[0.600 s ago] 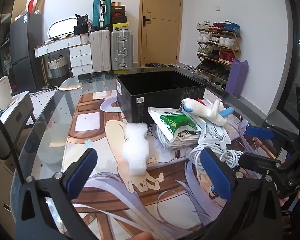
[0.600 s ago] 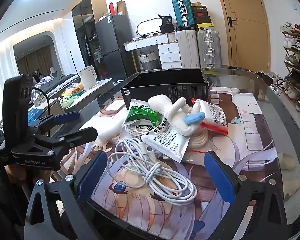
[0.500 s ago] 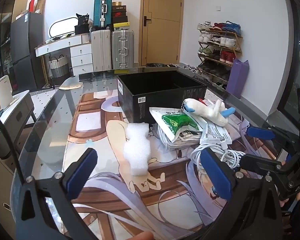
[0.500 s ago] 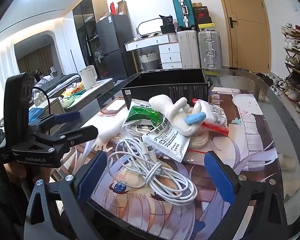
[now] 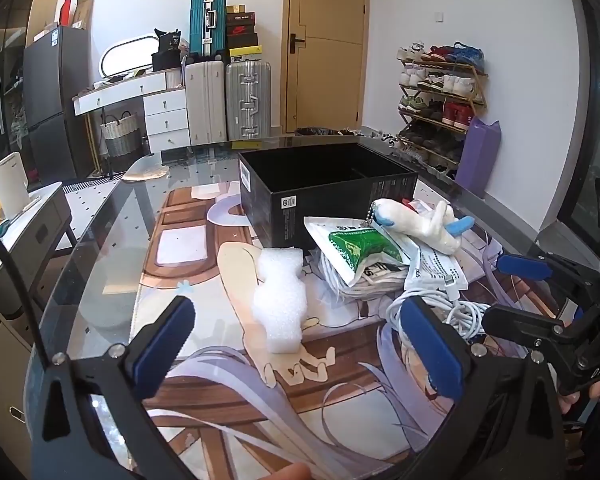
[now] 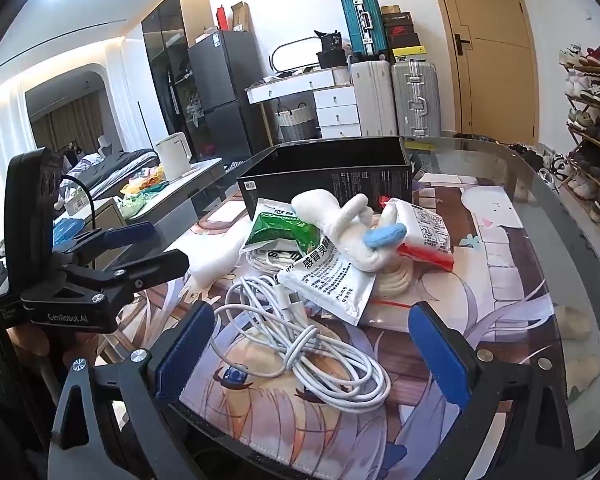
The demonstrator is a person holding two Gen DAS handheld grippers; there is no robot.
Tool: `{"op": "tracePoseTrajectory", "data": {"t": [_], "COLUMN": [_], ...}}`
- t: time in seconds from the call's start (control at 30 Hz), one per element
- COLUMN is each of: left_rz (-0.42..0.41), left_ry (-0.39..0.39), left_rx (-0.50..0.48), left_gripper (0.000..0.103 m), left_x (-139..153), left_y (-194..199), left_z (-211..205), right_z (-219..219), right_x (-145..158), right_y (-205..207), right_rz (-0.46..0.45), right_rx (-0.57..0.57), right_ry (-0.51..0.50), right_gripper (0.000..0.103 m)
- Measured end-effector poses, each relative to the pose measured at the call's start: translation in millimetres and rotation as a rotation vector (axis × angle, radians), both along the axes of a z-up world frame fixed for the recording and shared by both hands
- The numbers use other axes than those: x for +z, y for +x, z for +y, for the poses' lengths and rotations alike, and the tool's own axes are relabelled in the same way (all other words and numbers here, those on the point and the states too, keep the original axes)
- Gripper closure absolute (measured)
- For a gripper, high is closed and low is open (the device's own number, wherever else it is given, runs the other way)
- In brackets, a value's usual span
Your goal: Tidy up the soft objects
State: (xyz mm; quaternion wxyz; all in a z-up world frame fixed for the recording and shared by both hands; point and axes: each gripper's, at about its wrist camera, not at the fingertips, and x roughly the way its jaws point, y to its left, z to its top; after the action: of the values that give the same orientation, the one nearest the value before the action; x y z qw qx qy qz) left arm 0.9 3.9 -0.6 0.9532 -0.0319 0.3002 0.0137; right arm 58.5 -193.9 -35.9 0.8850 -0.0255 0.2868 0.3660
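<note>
A black open box (image 5: 328, 184) (image 6: 328, 178) stands on the glass table. In front of it lies a pile: a white plush toy with blue tips (image 5: 416, 222) (image 6: 352, 226), a green and white sachet (image 5: 360, 246) (image 6: 282, 230), printed white pouches (image 6: 332, 286), and a coiled white cable (image 6: 316, 350) (image 5: 452, 312). A white foam piece (image 5: 280, 298) lies left of the pile. My left gripper (image 5: 296, 344) hovers open just short of the foam. My right gripper (image 6: 312, 356) is open over the cable. Nothing is held.
A printed mat (image 5: 228, 364) covers the table under glass. Each gripper shows in the other's view, the right gripper (image 5: 540, 292) at the right edge and the left gripper (image 6: 128, 248) at the left. Suitcases (image 5: 228, 100), drawers and a shoe rack (image 5: 440, 92) stand behind the table.
Both views have barely shifted; the pile and foam sit slightly lower in the left wrist view. Both grippers stay open and nothing was touched.
</note>
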Motion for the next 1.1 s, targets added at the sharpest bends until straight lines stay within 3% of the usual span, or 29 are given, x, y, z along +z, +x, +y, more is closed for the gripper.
{"op": "tracePoseTrajectory", "data": {"t": [1.1], "left_rz": [0.002], "left_ry": [-0.001], "left_rx": [0.006], "left_gripper": [0.000], "left_x": [-1.1], "left_y": [2.2], "left_z": [2.3], "right_z": [-2.7], "right_x": [-0.3], "right_y": [1.9], "right_rz": [0.005], "right_rx": [-0.008], "right_ry": [-0.003], "right_gripper": [0.004]}}
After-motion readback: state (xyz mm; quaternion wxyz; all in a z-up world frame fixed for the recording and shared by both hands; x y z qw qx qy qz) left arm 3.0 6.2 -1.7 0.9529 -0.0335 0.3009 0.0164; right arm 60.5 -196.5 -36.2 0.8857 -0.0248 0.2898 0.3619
